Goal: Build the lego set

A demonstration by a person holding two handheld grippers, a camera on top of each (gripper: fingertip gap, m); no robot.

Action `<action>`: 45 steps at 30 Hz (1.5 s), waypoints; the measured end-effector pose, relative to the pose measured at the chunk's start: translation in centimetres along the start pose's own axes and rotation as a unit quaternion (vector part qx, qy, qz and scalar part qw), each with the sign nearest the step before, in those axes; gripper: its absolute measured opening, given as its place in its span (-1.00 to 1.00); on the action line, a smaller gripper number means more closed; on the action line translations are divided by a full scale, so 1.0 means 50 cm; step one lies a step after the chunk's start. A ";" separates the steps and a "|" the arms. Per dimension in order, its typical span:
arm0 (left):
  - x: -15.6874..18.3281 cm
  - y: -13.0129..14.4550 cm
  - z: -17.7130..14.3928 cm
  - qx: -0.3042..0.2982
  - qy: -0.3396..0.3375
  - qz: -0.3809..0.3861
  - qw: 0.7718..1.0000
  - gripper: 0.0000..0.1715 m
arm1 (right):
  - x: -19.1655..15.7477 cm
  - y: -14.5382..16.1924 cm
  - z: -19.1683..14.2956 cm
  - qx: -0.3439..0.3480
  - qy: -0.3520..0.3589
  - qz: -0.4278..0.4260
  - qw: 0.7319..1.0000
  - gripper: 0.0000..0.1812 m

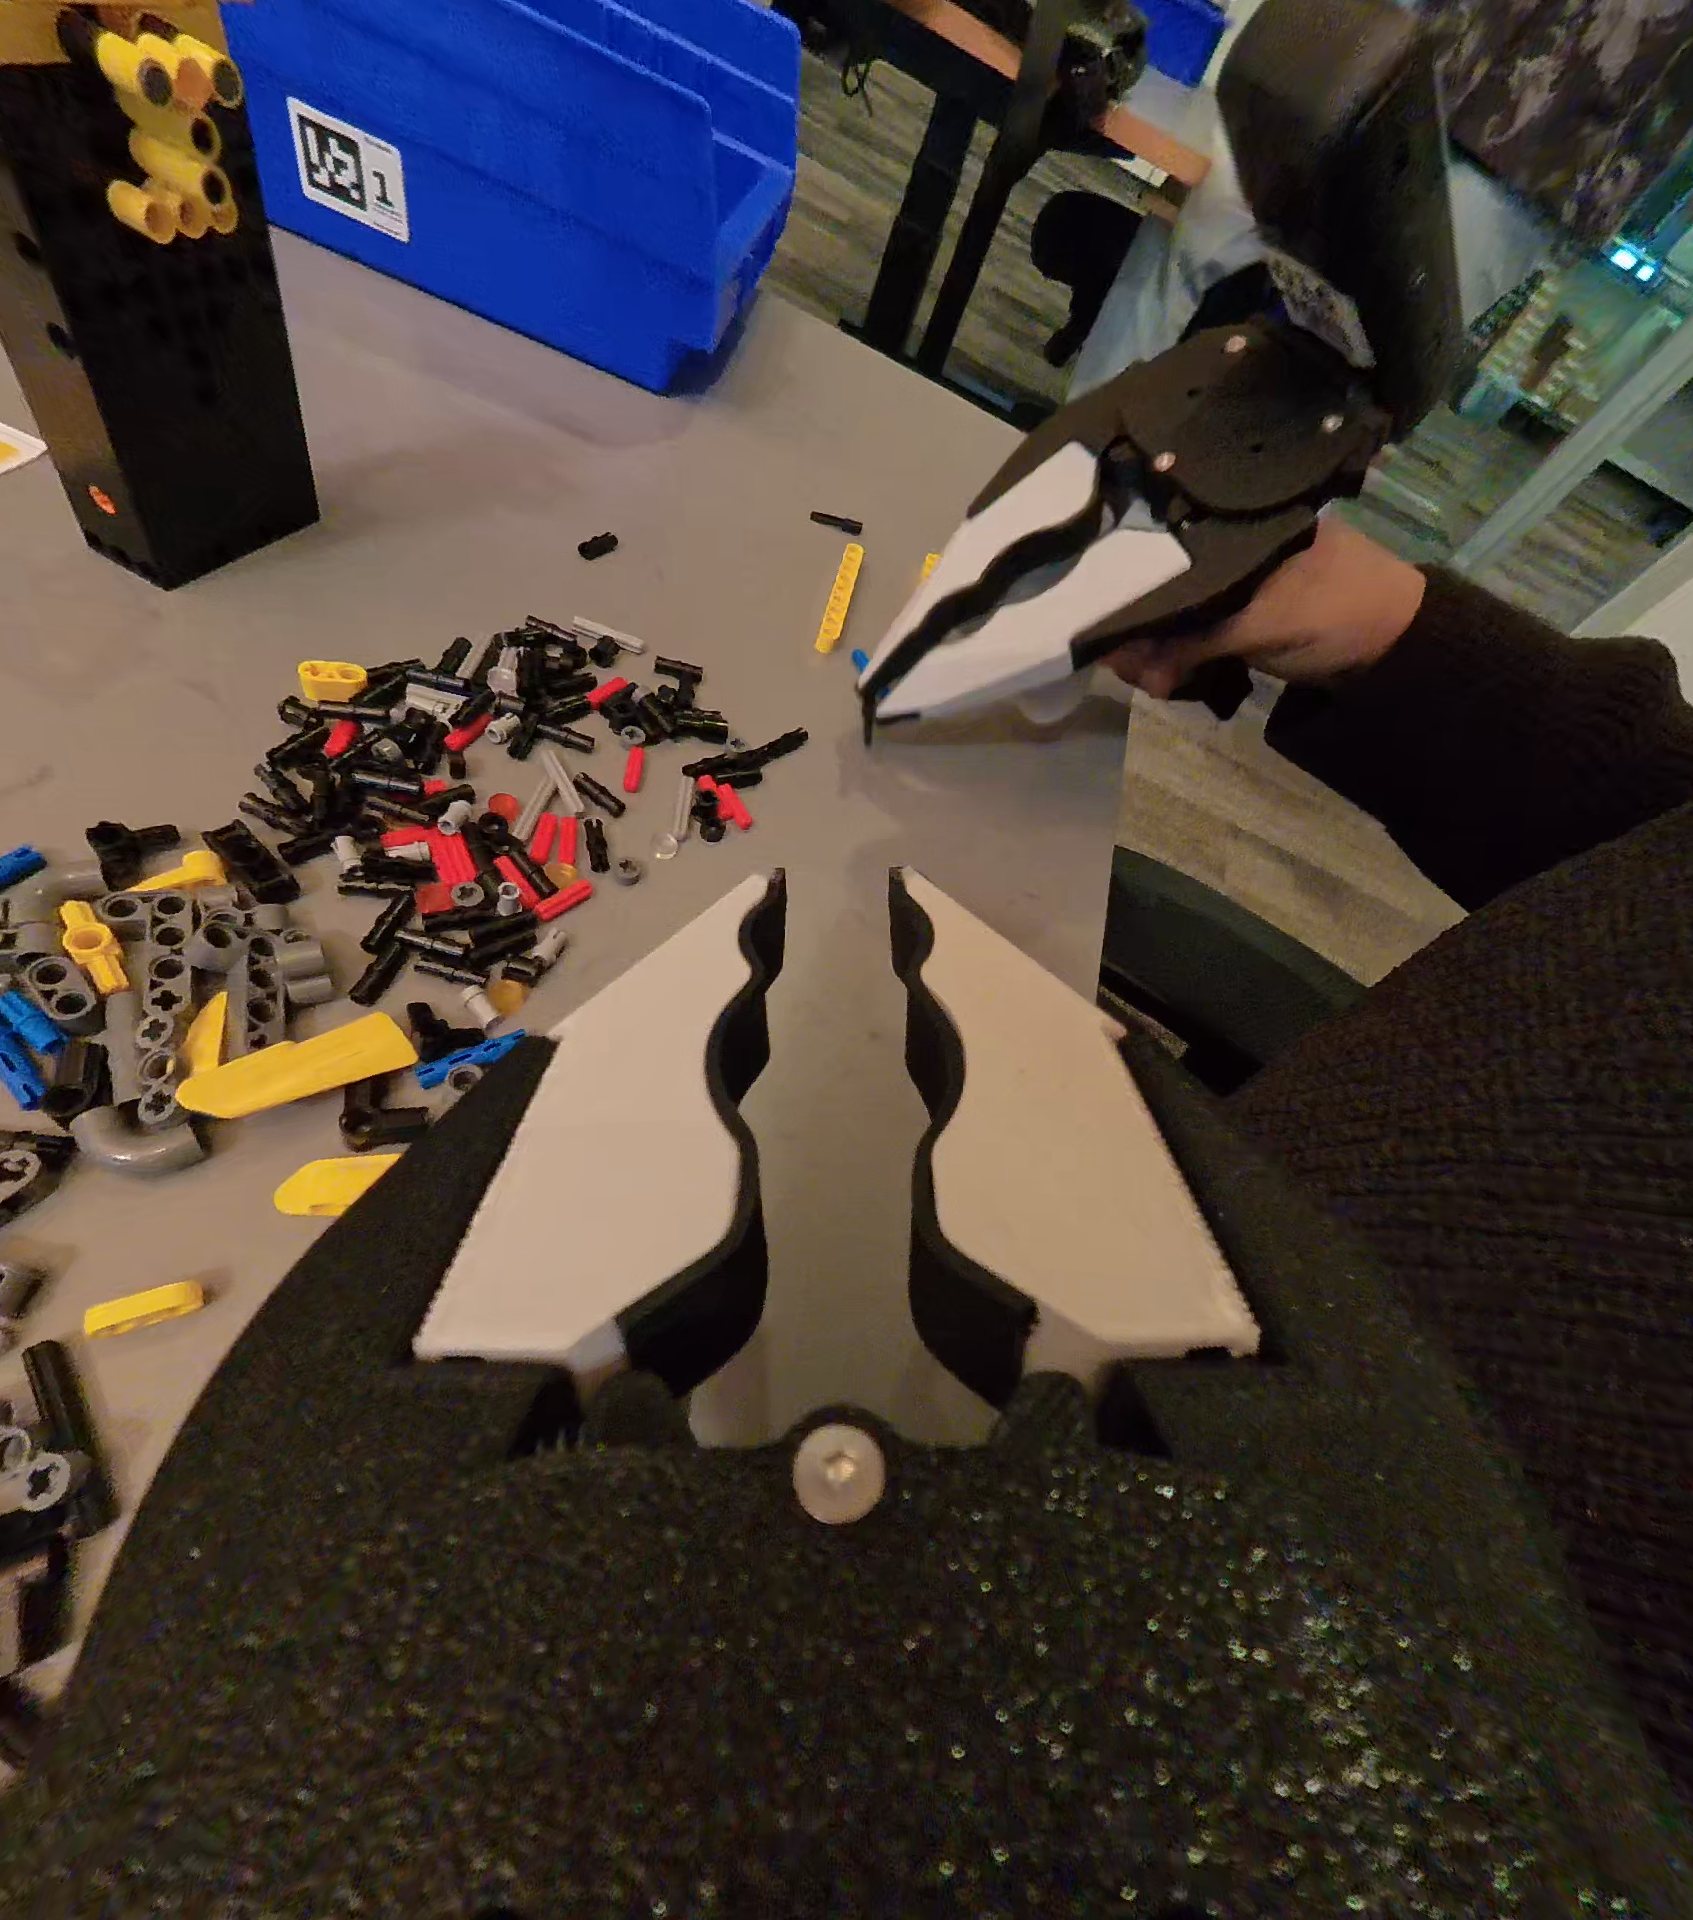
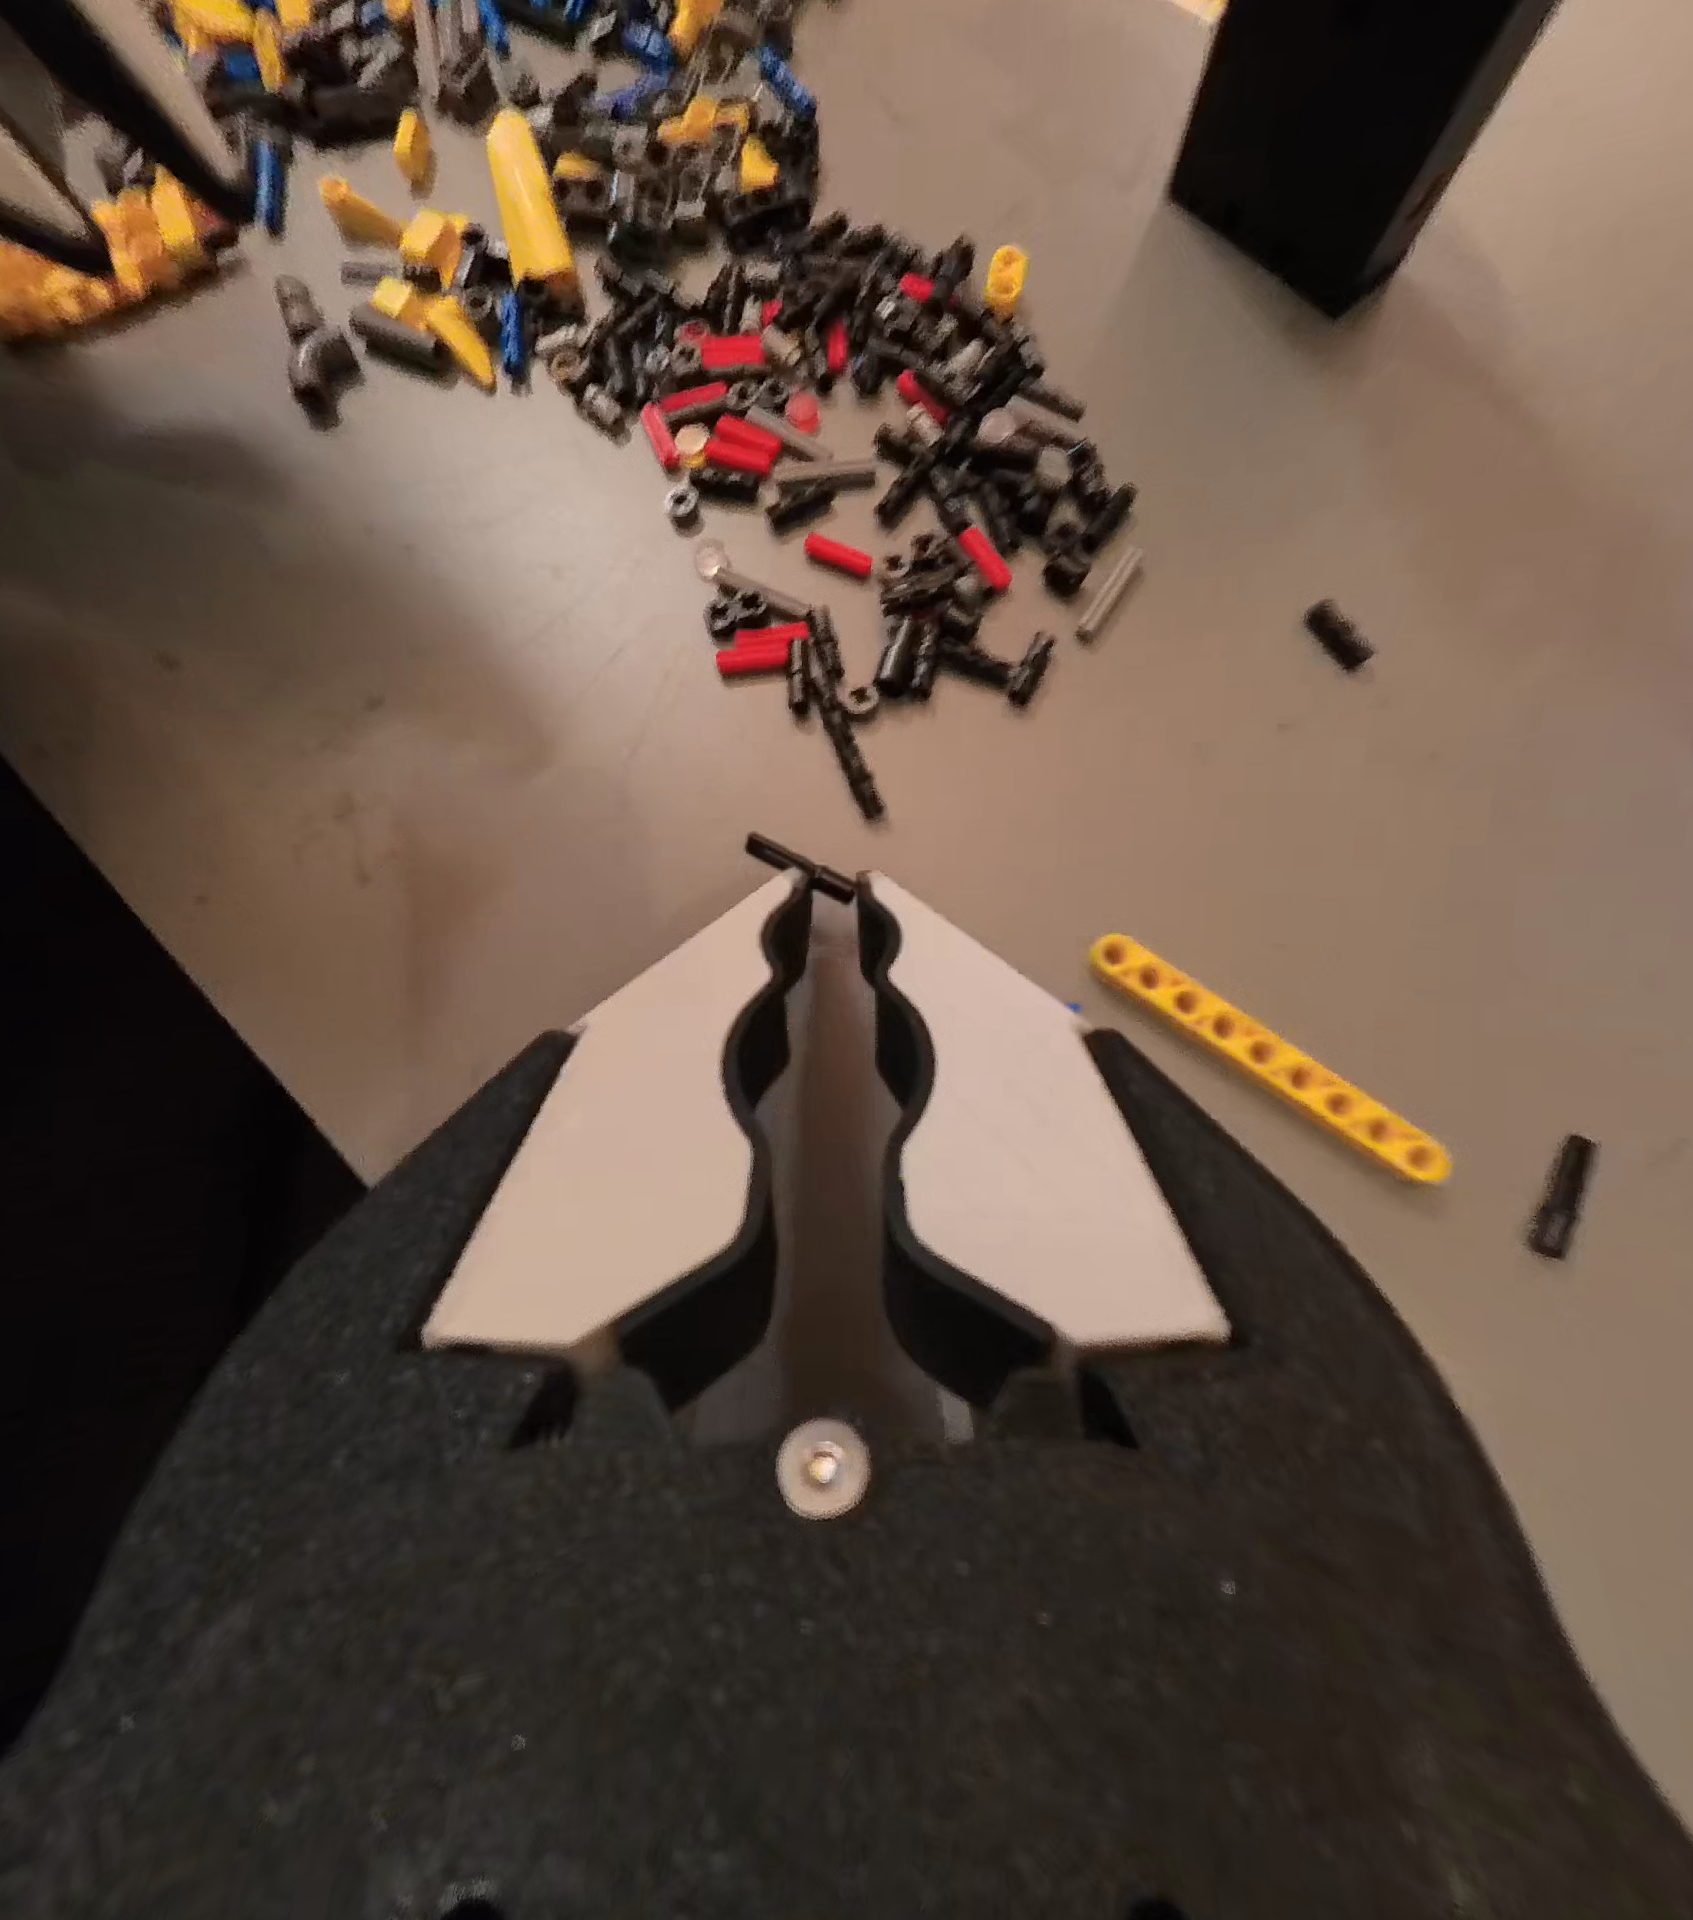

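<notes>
My right gripper [image 2: 834,883] is shut on a small black pin [image 2: 788,860] that sticks out leftward from its tips, just above the grey table [image 2: 1444,831]. In the left wrist view the right gripper [image 1: 871,717] points down at the table with its tips nearly touching the surface. A yellow beam with holes [image 2: 1268,1058] lies just right of it and also shows in the left wrist view [image 1: 840,597]. My left gripper [image 1: 837,883] is open and empty, hovering over bare table beside a pile of black and red pins [image 1: 509,769].
A tall black block tower [image 1: 125,312] with yellow connectors stands at the back left, a blue bin [image 1: 551,177] behind it. Grey, blue and yellow parts [image 1: 146,987] lie to the left. Loose black pins [image 2: 1561,1195] lie to the right. The table edge [image 1: 1117,831] is close on the right. Left tips to right tips: about 15 cm. The tall black block tower [image 1: 125,312] is about equally far from each gripper, around 20 cm.
</notes>
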State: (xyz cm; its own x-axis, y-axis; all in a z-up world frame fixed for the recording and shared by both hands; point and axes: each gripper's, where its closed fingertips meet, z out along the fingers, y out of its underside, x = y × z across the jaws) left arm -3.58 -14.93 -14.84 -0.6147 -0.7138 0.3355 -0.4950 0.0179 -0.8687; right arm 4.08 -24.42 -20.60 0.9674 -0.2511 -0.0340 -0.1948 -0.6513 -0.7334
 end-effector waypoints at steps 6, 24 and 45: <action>-0.006 -0.008 -0.009 0.013 0.000 -0.009 1.000 -0.77 | 0.214 0.019 -0.120 0.025 0.215 0.086 0.973 -0.90; -0.008 -0.004 -0.003 0.011 0.002 -0.018 1.000 -0.77 | 0.293 0.119 -0.112 -0.035 0.260 0.197 0.945 -0.87; -0.204 -0.116 -0.144 0.040 -0.132 0.096 0.986 -0.77 | -0.104 -0.425 0.062 0.244 -0.111 -0.121 0.956 -0.83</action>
State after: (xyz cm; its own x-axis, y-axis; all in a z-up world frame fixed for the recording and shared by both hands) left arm 1.14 -2.69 -10.62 -0.5058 -0.8602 0.0646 -0.3283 0.1227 -0.9366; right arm 3.66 -7.07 -6.94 0.9957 0.0583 0.0719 0.0842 -0.2465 -0.9655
